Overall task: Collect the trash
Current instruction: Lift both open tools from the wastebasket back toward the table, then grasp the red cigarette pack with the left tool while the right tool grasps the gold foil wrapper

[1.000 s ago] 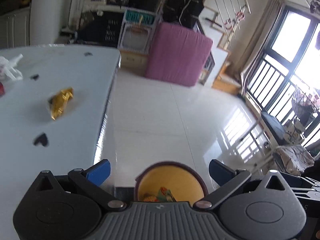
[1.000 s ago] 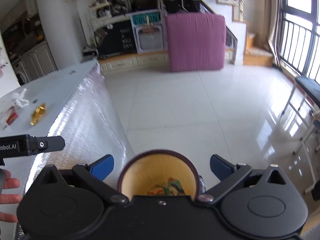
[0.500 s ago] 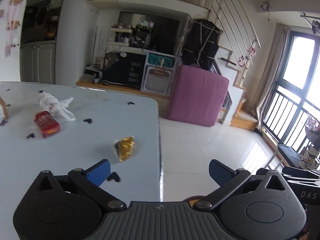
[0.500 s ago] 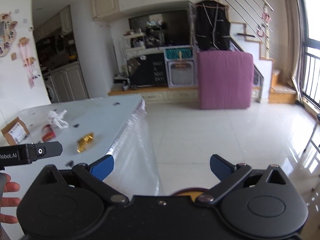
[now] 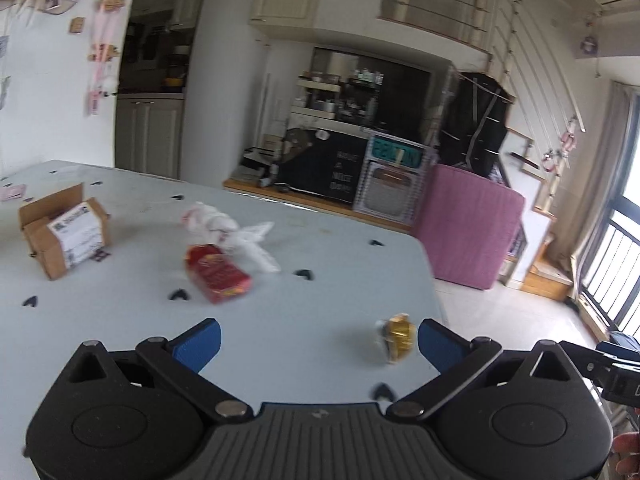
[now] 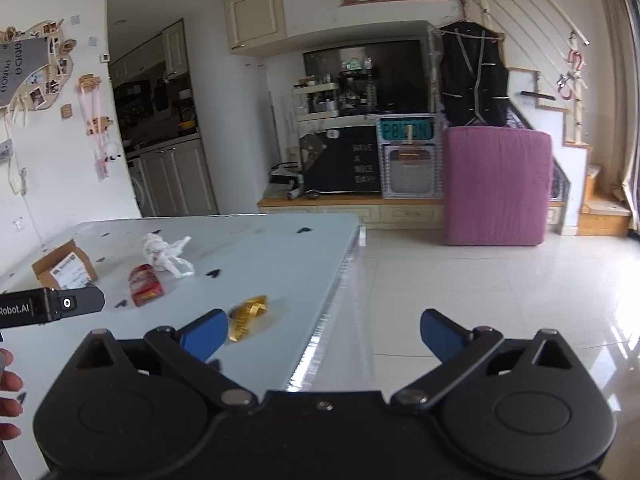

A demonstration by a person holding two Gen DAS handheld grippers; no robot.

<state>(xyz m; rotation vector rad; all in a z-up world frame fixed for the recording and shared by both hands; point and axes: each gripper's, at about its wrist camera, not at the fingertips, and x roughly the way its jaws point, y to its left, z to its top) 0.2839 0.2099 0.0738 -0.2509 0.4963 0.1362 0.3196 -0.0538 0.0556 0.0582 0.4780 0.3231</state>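
Trash lies on the pale blue table (image 5: 120, 320): a gold wrapper (image 5: 394, 337) near its right edge, a red packet (image 5: 216, 274), a crumpled white plastic bag (image 5: 230, 236) and an open cardboard box (image 5: 64, 236). My left gripper (image 5: 318, 342) is open and empty above the table, the gold wrapper just inside its right finger. My right gripper (image 6: 322, 332) is open and empty over the table's right edge; the gold wrapper (image 6: 248, 316) sits by its left finger, with the red packet (image 6: 145, 290), white bag (image 6: 166, 256) and box (image 6: 64, 270) beyond.
Small dark heart-shaped marks (image 5: 304, 275) dot the table (image 6: 280, 264). A pink upright mattress (image 6: 496, 184) stands on the shiny tiled floor (image 6: 500, 304) to the right, by a low cabinet and stairs. The left gripper's body (image 6: 48, 306) shows at left.
Both grippers have tilted up from the yellow bin on the floor and swung left toward the table. The bin has left both views; the box, bag and red packet have come into view.
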